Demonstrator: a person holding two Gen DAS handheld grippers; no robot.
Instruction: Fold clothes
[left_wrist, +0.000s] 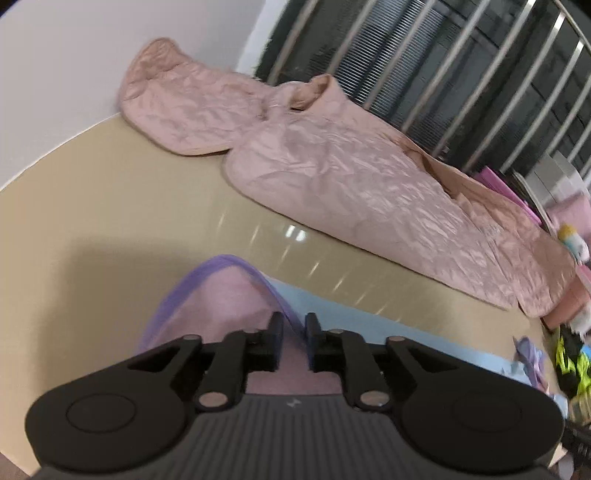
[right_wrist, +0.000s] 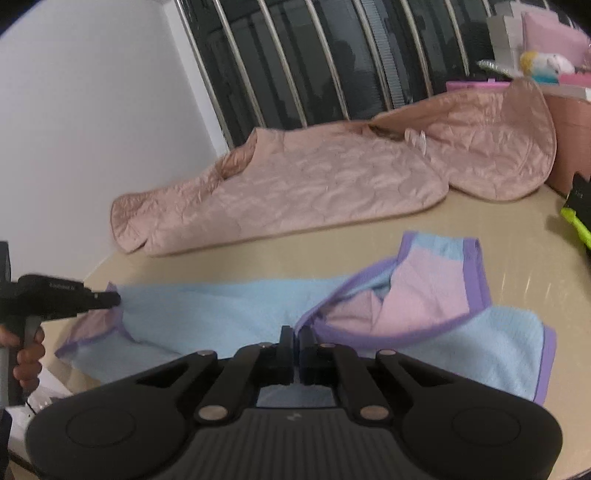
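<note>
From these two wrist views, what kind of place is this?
Most likely a room in a home, not a lab. Clothes lie on a glossy beige table: a pink quilted jacket and a blue top with purple trim. Behind is a barred window, with a plush toy among clutter.

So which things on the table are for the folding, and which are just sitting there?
For the folding:
- blue and pink garment with purple trim
- left gripper, pinching its purple edge
- right gripper, pinching its edge too
- pink quilted jacket, probably waiting its turn

Just lying about:
- plush toy
- neon yellow thing
- beige table underneath
</note>
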